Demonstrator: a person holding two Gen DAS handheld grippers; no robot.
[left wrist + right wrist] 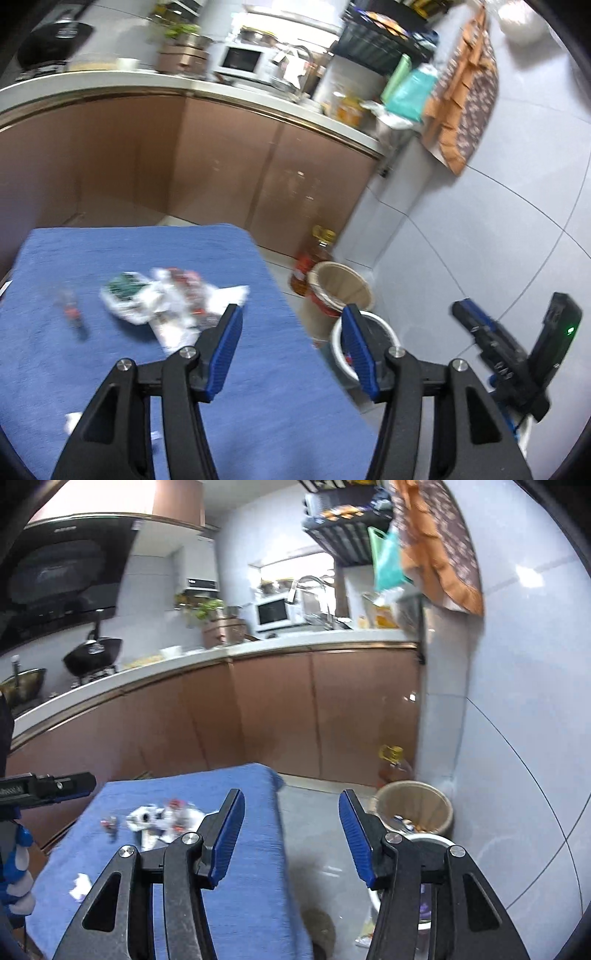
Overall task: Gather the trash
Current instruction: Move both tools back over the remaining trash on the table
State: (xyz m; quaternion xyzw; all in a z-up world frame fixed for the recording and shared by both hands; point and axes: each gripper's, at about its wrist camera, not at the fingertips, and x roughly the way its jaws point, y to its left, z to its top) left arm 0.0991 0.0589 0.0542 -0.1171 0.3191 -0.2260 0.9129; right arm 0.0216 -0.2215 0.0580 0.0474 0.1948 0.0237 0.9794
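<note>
A pile of crumpled wrappers (pixel 166 302) lies on the blue cloth-covered table (pixel 258 387), left of and beyond my left gripper (pixel 291 314). That gripper is open, with nothing between its blue pads. A small red and black scrap (pixel 72 314) lies further left, and a white scrap (pixel 72 421) sits near the front edge. In the right wrist view my right gripper (pixel 291 797) is open and empty over the table's right edge. The wrapper pile (pixel 166 819) is ahead to its left. A tan bin (pixel 413 808) holding rubbish stands on the floor to its right.
A white bin (pixel 365 339) sits in front of the tan bin (pixel 340 291), beside an oil bottle (pixel 317 254). Brown cabinets (pixel 277 709) under a white counter run behind the table. A tiled wall (pixel 517 738) closes the right side. Blurred, my right gripper (pixel 491 339) shows at right.
</note>
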